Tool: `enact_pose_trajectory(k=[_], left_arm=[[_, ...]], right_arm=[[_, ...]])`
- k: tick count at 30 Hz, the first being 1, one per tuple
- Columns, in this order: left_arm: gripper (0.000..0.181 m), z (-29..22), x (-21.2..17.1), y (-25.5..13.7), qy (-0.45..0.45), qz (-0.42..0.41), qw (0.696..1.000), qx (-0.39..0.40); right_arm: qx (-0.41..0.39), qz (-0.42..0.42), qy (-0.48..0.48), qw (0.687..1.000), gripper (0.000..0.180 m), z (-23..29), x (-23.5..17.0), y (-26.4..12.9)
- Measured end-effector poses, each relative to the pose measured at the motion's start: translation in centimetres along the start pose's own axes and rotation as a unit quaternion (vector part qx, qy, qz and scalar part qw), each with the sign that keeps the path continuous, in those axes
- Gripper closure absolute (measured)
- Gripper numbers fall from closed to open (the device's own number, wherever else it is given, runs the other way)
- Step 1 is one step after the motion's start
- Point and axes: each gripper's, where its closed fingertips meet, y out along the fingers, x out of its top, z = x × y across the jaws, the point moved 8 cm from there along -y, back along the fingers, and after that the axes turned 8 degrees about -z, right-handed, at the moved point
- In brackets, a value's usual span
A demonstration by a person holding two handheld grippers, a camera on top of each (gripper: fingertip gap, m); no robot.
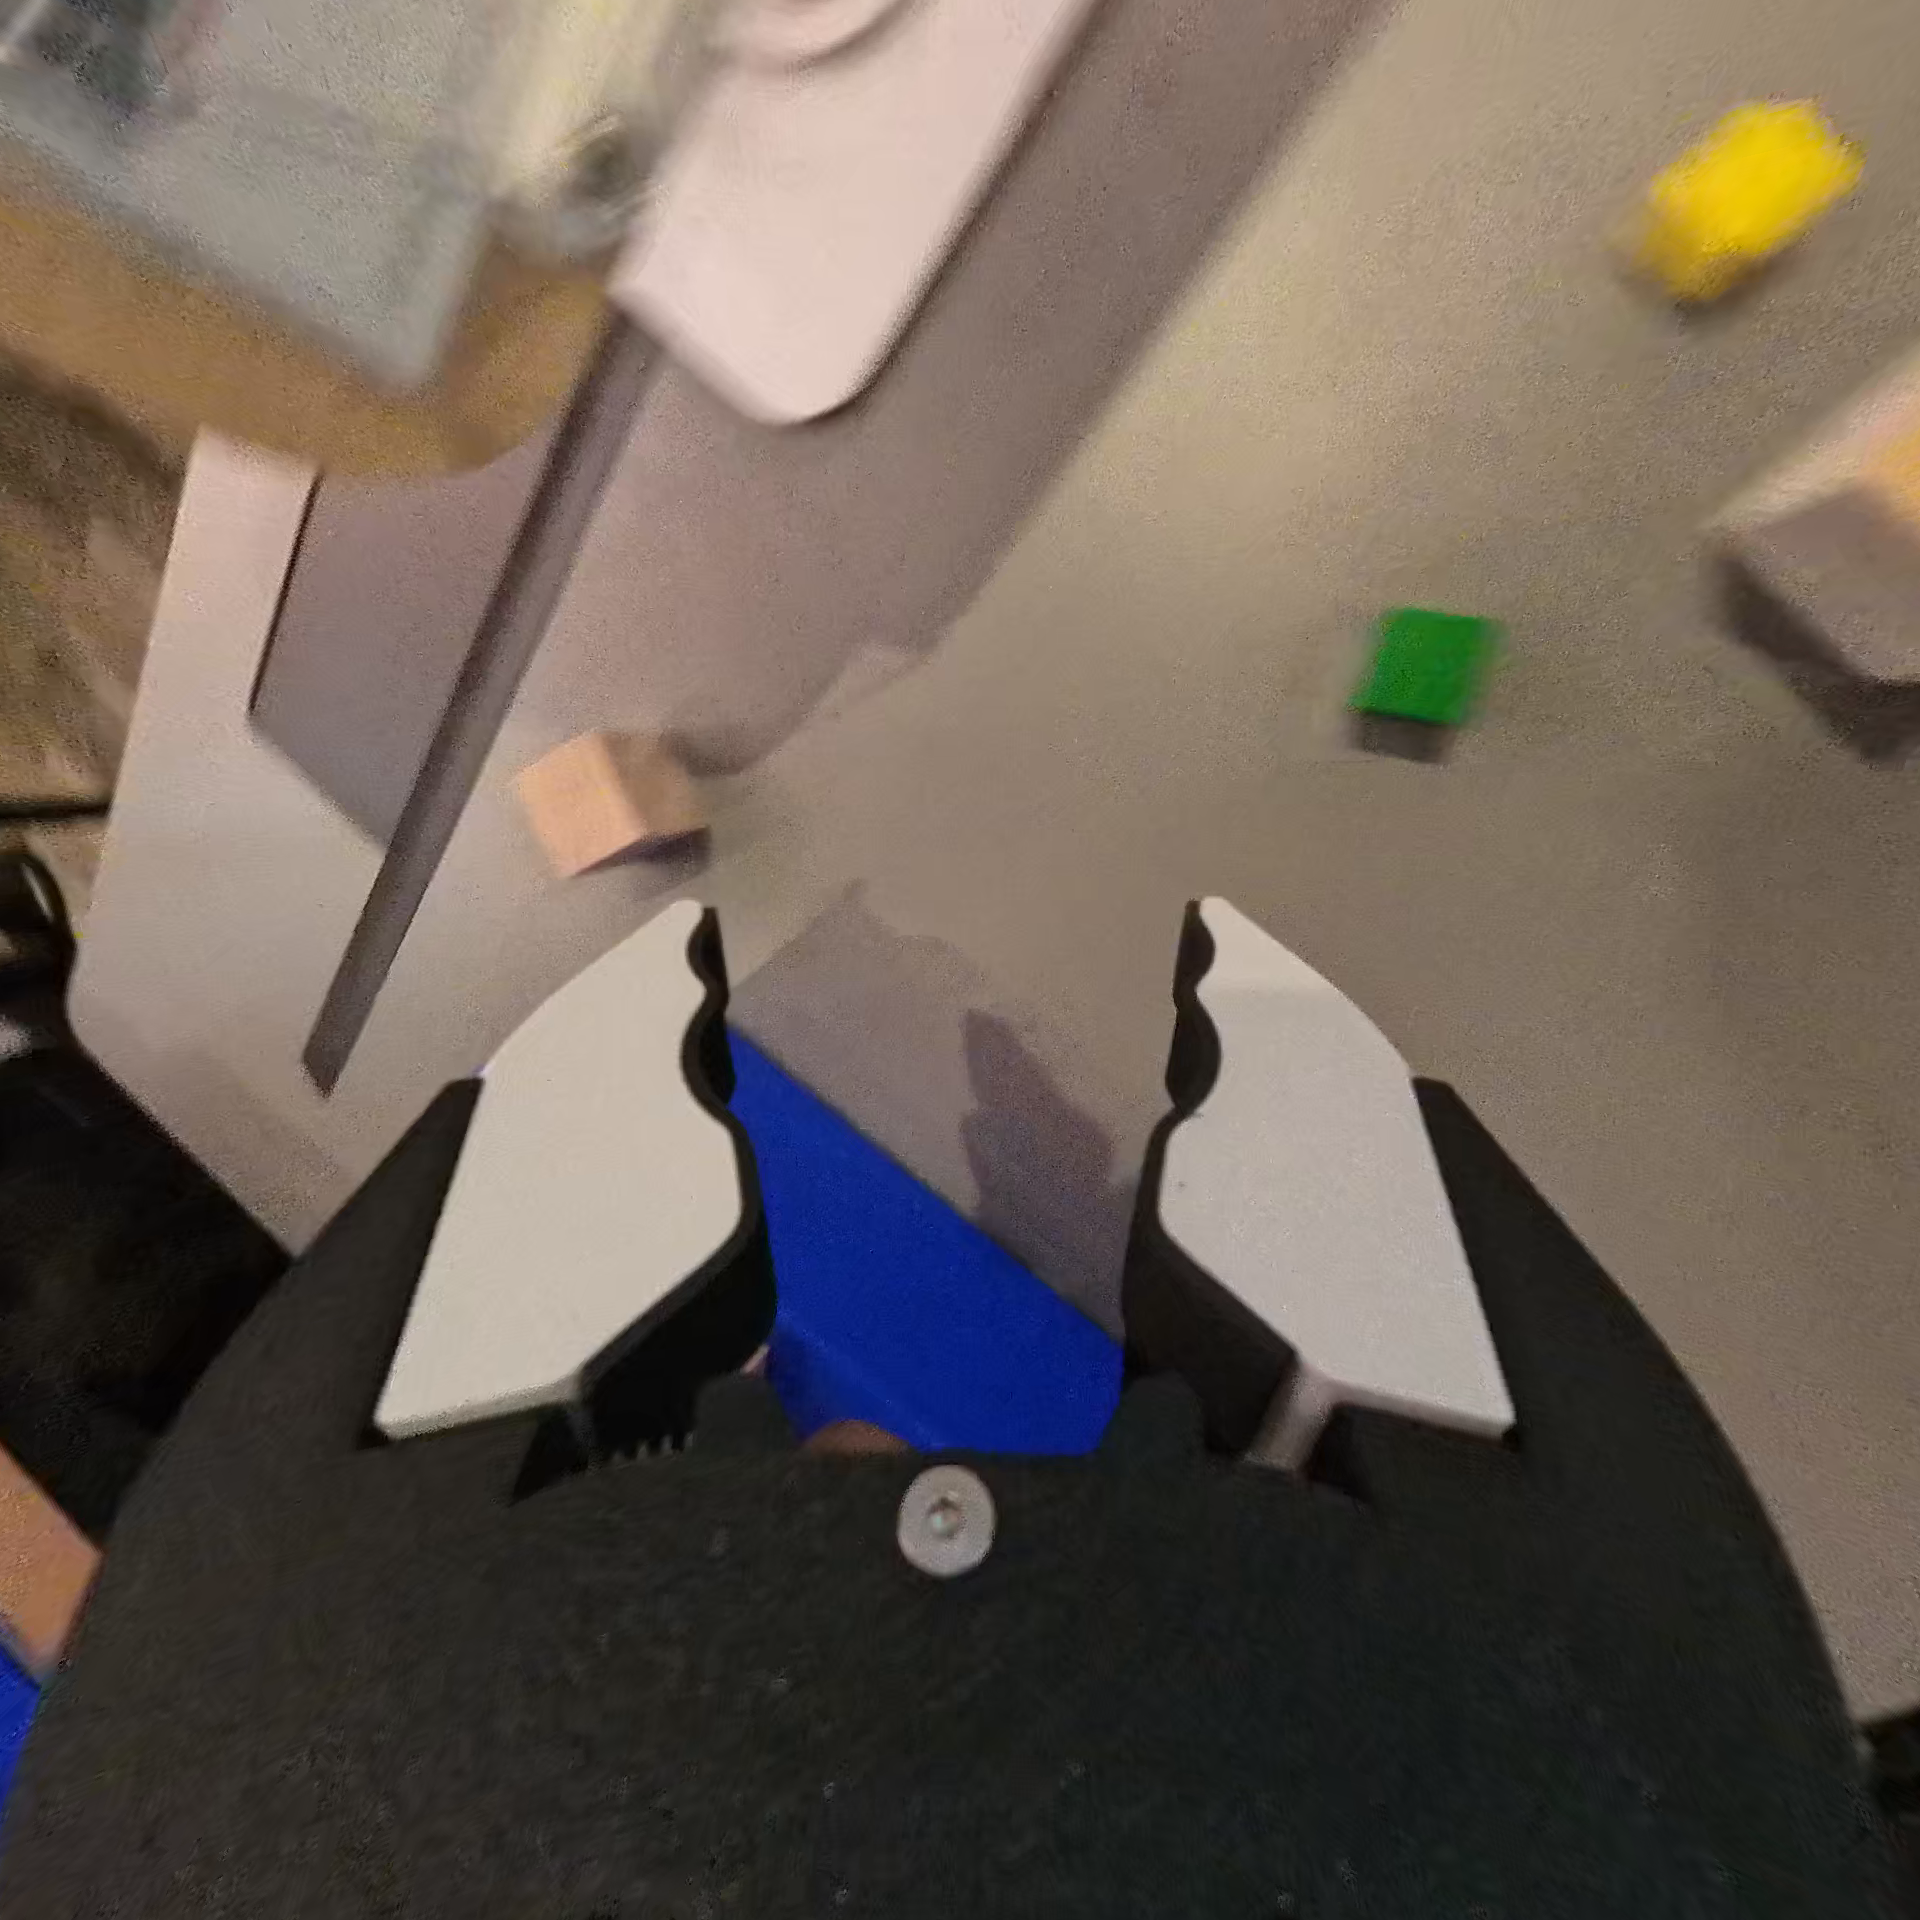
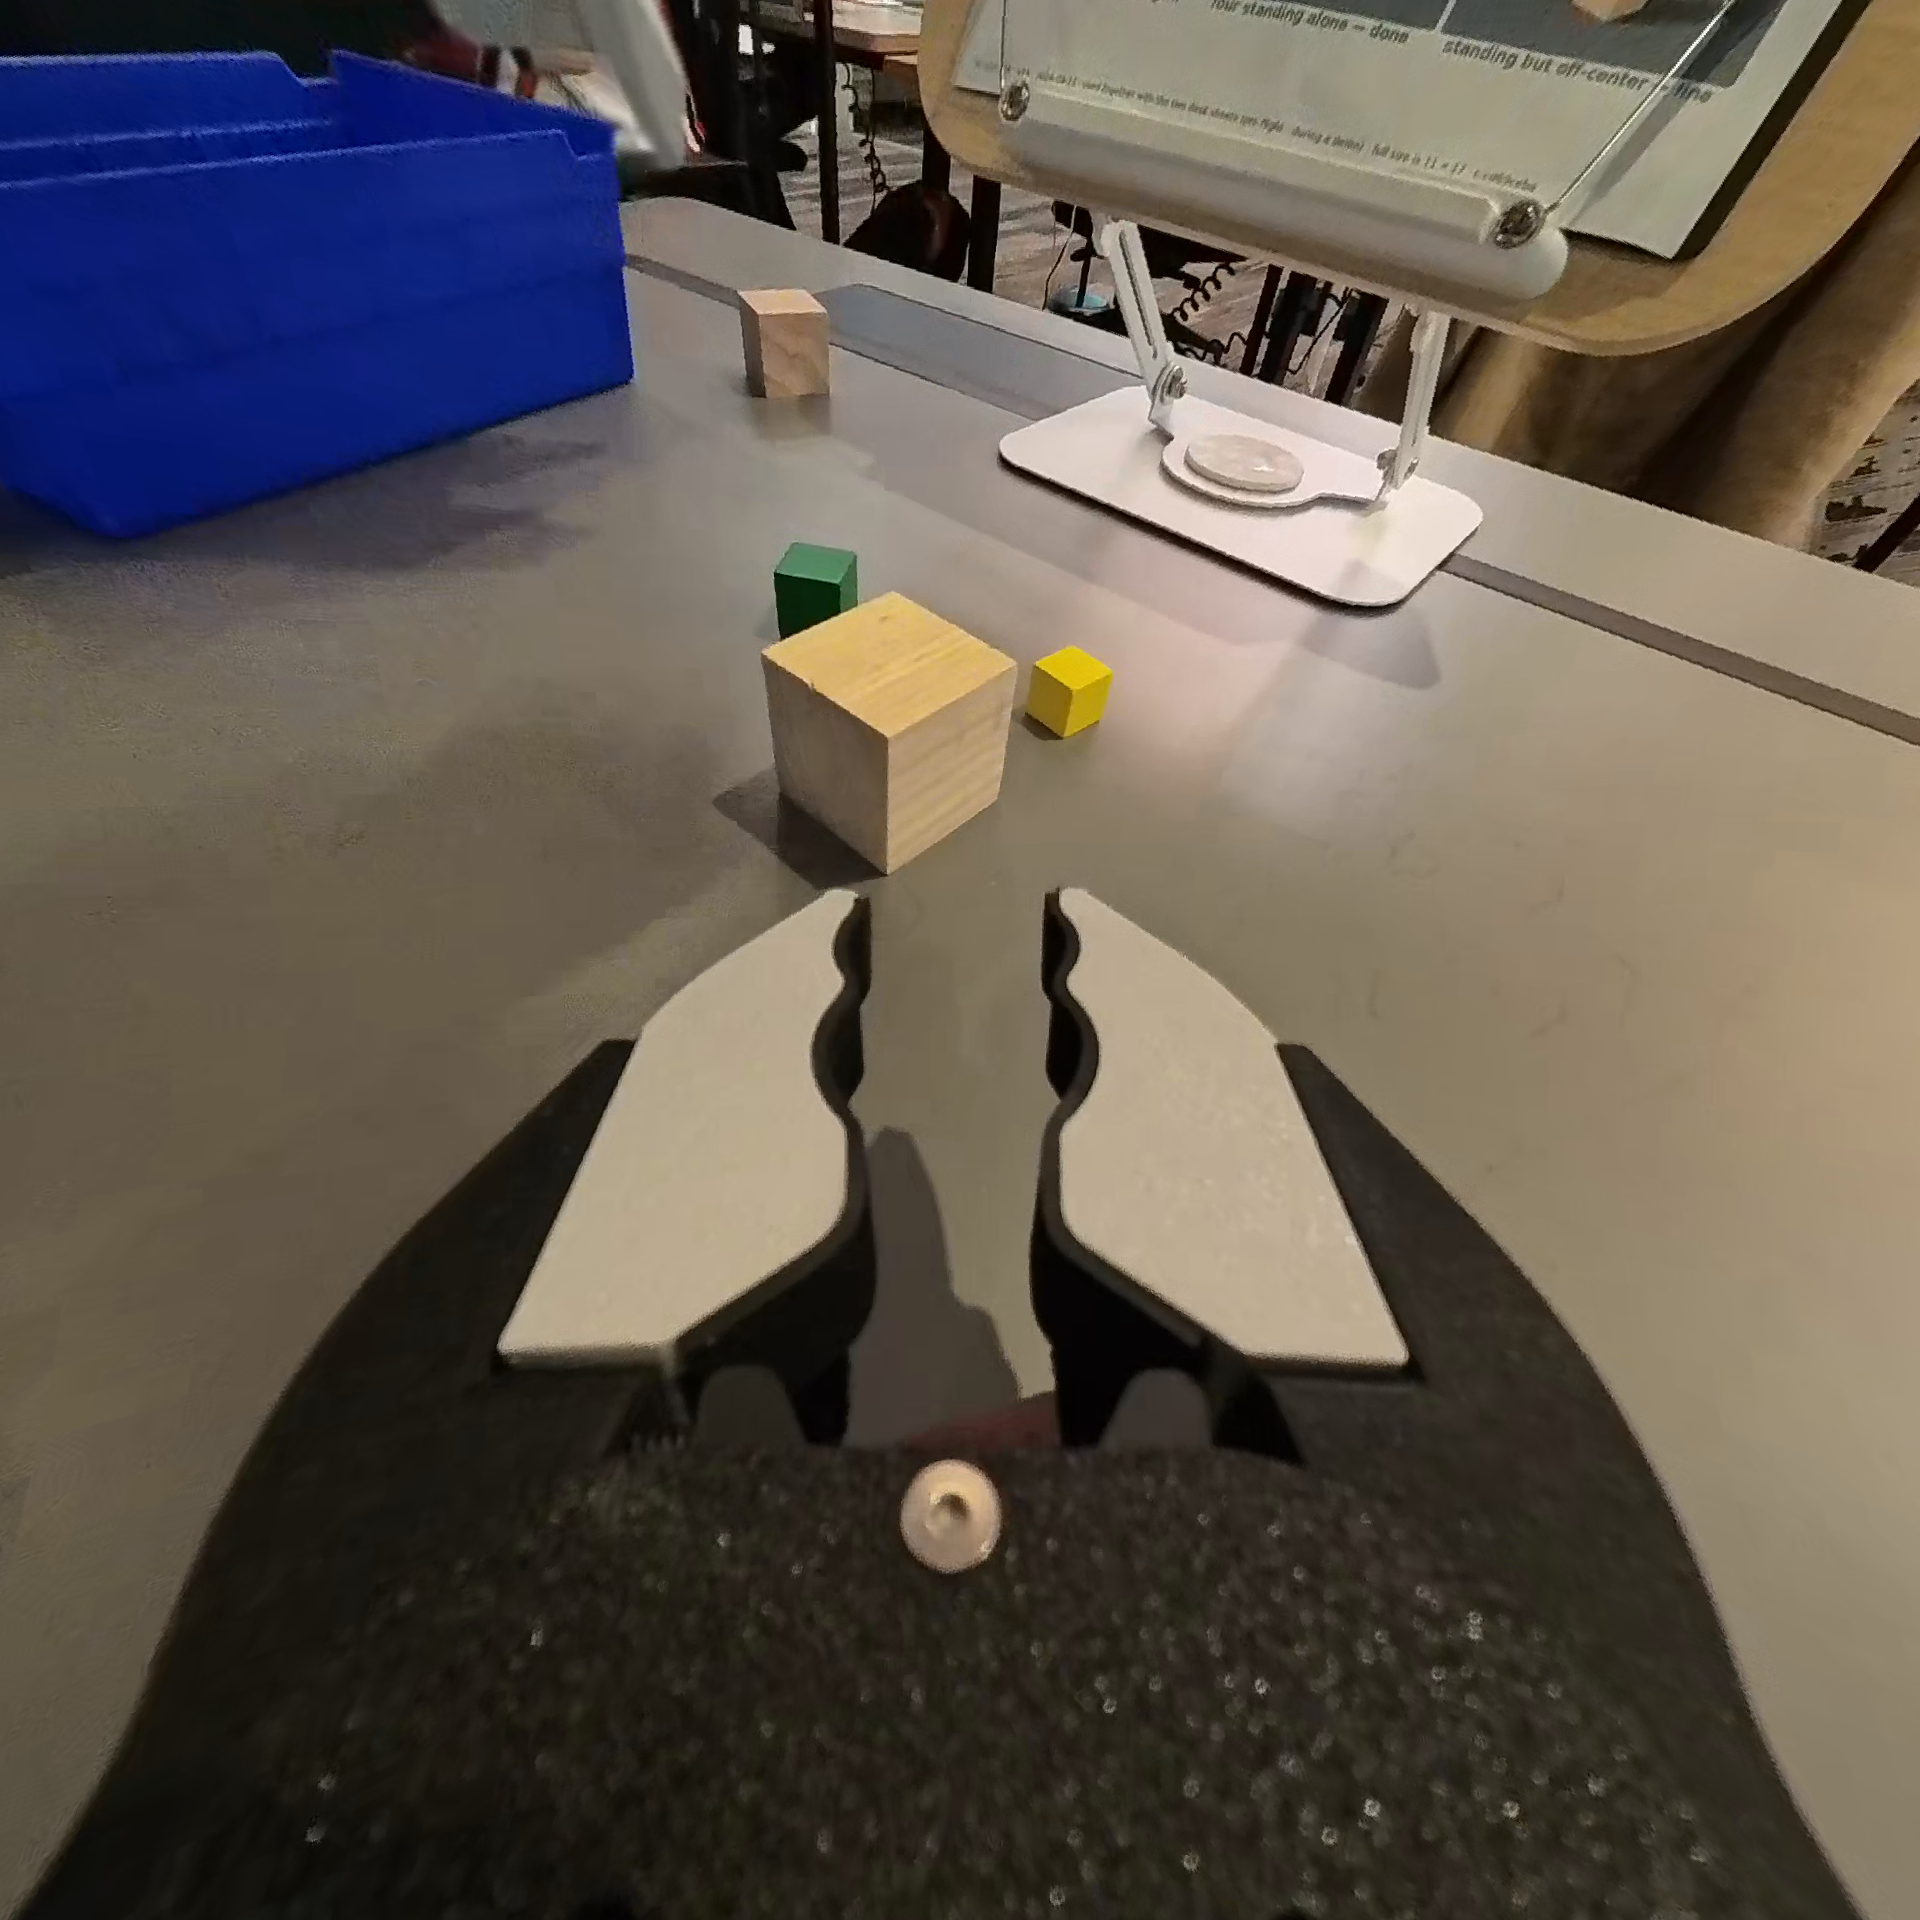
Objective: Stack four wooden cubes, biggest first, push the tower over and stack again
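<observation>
Four cubes lie apart on the grey table [image 2: 312,883]. The big pale wooden cube [image 2: 888,727] stands just ahead of my right gripper [image 2: 956,904], which is open and empty. A green cube [image 2: 816,587] sits right behind it, a small yellow cube [image 2: 1068,691] to its right, and a medium plain wooden cube [image 2: 784,343] far back. In the blurred left wrist view my left gripper [image 1: 945,920] is open and empty above the table, with the medium cube [image 1: 613,800] ahead left, the green cube [image 1: 1423,670] and yellow cube [image 1: 1740,197] to the right, and the big cube [image 1: 1839,582] at the right edge.
A blue plastic bin [image 2: 301,301] stands at the back left; its rim [image 1: 914,1268] shows under my left gripper. A white stand [image 2: 1247,499] holding a board with a printed sheet [image 2: 1382,94] stands at the back right. The table's far edge runs behind the medium cube. My right tips are roughly 8 cm from the big pale wooden cube [image 2: 888,727].
</observation>
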Motion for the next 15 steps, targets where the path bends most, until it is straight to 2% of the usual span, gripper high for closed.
enact_pose_trajectory(k=[3, 6, 11, 15], left_arm=[[0.099, 7.3, -1.3, 3.7, -0.113, 0.042, 0.993, 0.008], [0.102, 11.7, -2.4, 7.5, -0.179, 0.088, 0.980, 0.000], [0.107, 14.0, -2.8, 11.9, -0.194, 0.151, 0.968, -0.042], [0.112, 14.5, -2.8, 14.2, -0.203, 0.183, 0.961, -0.046]], right_arm=[[0.005, 0.009, 0.004, 1.000, 0.149, 0.0, -0.1, 0.2], [0.010, 0.016, 0.009, 1.000, 0.149, -0.1, -0.2, 0.4], [0.011, 0.015, 0.011, 1.000, 0.149, -0.1, -0.2, 0.3], [0.012, 0.017, 0.010, 1.000, 0.149, -0.1, -0.2, 0.4]])
